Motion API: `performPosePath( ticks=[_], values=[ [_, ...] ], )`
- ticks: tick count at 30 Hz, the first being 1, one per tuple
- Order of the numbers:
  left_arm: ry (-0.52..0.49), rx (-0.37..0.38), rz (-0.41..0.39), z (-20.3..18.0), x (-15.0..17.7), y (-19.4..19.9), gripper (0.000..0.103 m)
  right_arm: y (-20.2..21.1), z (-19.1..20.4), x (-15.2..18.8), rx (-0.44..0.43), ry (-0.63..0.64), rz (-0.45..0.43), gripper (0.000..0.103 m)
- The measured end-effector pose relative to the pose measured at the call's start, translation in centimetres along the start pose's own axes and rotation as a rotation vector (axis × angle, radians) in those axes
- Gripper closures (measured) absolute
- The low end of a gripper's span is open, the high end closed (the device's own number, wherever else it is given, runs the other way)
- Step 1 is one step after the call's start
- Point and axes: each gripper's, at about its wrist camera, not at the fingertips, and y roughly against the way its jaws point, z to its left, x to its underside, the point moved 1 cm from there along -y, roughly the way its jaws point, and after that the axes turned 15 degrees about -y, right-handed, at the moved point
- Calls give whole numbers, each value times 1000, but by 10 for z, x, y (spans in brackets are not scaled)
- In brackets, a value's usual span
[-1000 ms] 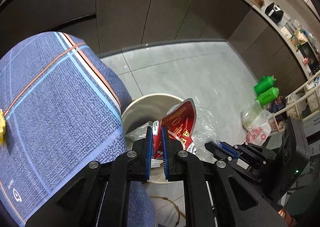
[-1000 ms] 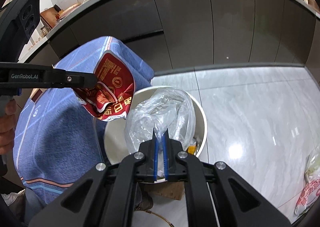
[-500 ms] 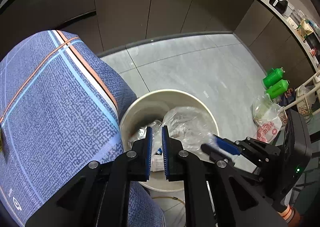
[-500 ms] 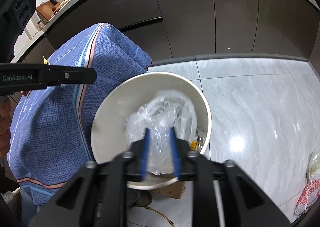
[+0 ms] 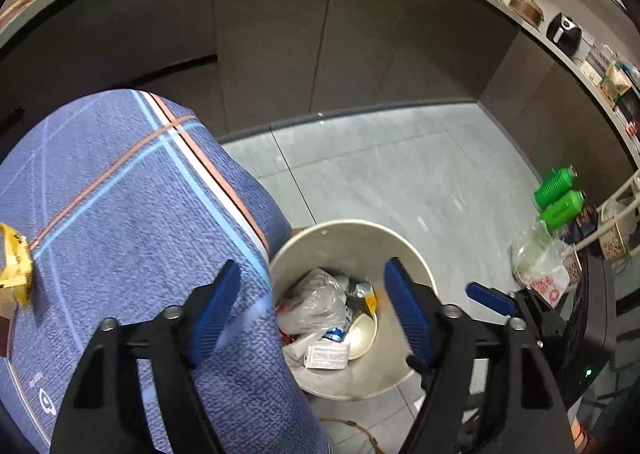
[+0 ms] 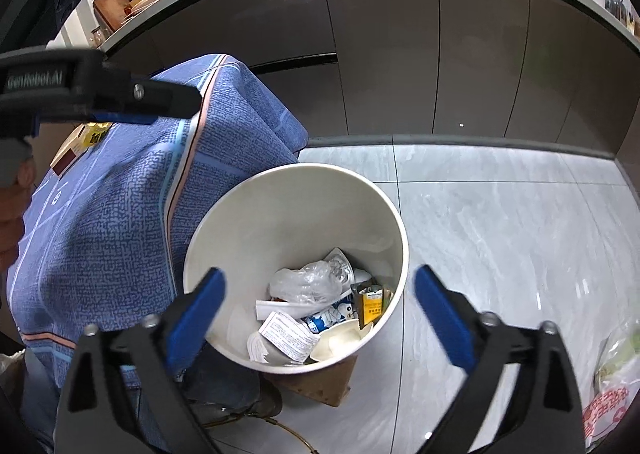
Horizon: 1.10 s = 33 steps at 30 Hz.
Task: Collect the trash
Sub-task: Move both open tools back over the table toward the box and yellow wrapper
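Observation:
A round white trash bin [image 6: 280,205] stands on the floor beside the blue-clothed table; it also shows in the left wrist view [image 5: 404,250]. Inside lie a clear plastic bag [image 6: 308,286], wrappers and paper scraps, also seen in the left wrist view [image 5: 320,302]. My left gripper [image 5: 312,302] is open and empty above the bin's near rim. My right gripper [image 6: 320,310] is open and empty above the bin. A yellow piece of trash [image 5: 14,266] lies on the tablecloth at the left.
The table with the blue patterned cloth [image 5: 120,213] fills the left. Dark kitchen cabinets [image 6: 400,53] stand behind. Two green bottles [image 5: 558,193] and a plastic bag with red print [image 5: 544,274] sit on the grey tile floor at the right.
My left gripper let go of the red snack wrapper and my right gripper let go of the clear plastic bag; both dropped into the bin. Both grippers have opened wide.

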Motion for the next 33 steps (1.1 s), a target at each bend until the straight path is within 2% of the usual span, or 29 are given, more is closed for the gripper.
performPosePath(
  ticks=[3, 11, 24, 33],
  values=[
    [20, -58, -28, 9, 5, 10, 9, 0, 1, -1, 1, 0, 9, 3],
    [50, -98, -34, 13, 10, 24, 9, 1, 9, -5, 7, 3, 11, 3],
    [91, -102, -68, 27, 20, 50, 9, 20, 25, -13, 0, 19, -7, 3],
    [186, -125, -98, 53, 44, 86, 9, 36, 56, -16, -17, 90, -27, 3]
  ],
)
